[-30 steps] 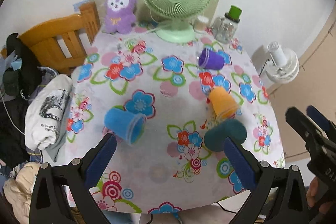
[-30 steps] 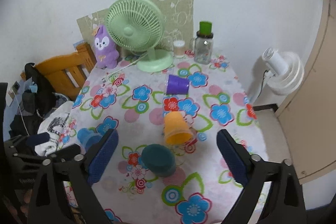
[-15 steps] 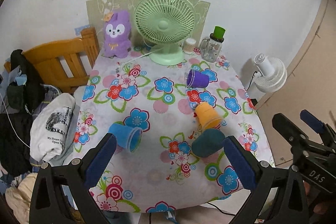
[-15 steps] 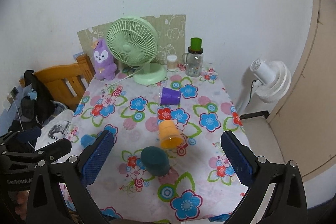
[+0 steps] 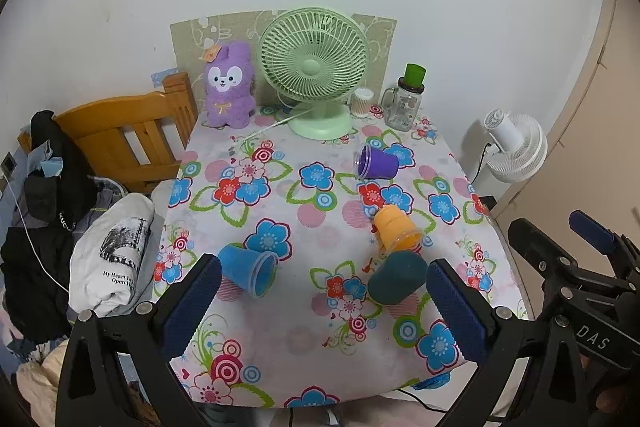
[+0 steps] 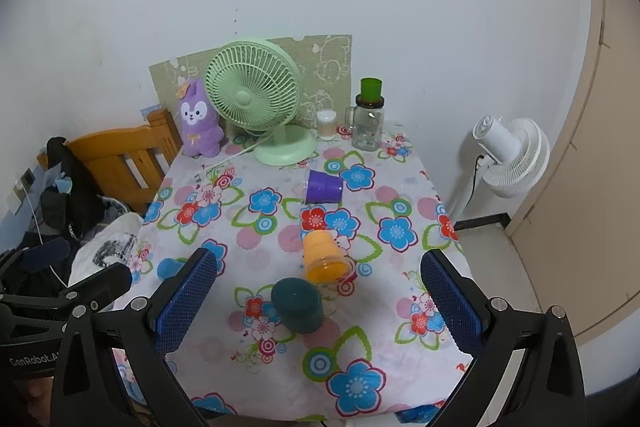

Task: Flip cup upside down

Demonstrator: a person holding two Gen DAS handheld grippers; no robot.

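Four cups are lying on their sides on the flowered table (image 5: 280,379): the blue cup (image 5: 249,267) at 7 o'clock, the dark green cup (image 5: 396,282) at 5, the orange cup (image 5: 396,228) touching it at 4, and the purple cup (image 5: 377,162) at 1. The left gripper (image 5: 325,307) and the right gripper (image 6: 318,301) are both gaping wide above the near edge, holding nothing.

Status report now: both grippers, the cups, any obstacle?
Left gripper and right gripper open, empty, above table edge. Four plastic cups on their sides: blue, dark teal, orange, purple. No obstacle.
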